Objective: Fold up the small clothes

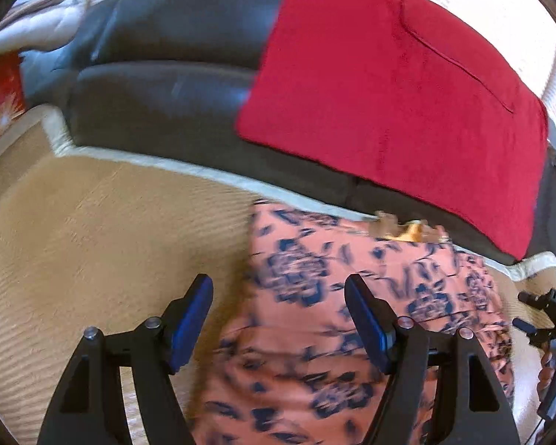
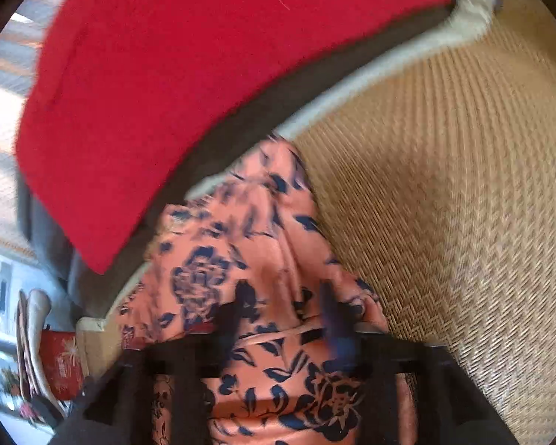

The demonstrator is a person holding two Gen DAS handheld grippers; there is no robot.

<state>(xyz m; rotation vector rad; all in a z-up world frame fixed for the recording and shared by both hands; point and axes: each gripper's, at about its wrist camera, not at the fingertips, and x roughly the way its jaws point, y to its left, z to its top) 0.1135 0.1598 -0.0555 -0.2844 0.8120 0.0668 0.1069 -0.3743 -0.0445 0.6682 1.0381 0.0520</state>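
Hovering at the bottom of the left wrist view, the left gripper [image 1: 280,315] stood wide open with nothing between its blue pads; the garment [image 1: 337,319] lay just under its right finger only. In the right wrist view the right gripper [image 2: 287,319] was blurred at the lower centre, its fingers apart over the cloth, and I could not see that they pinched anything. The garment, pink with dark flowers, was spread on the mat [image 1: 92,222] in the lower centre and right of the left view, its far edge touching the sofa [image 1: 174,74]. Farther up, a red towel [image 1: 389,92] lay on the sofa seat. Several risks seemed possible: the left claw could close on mat instead of the hem, the thin cloth could slip or bunch, and a lift might drag the far edge crooked against the sofa.
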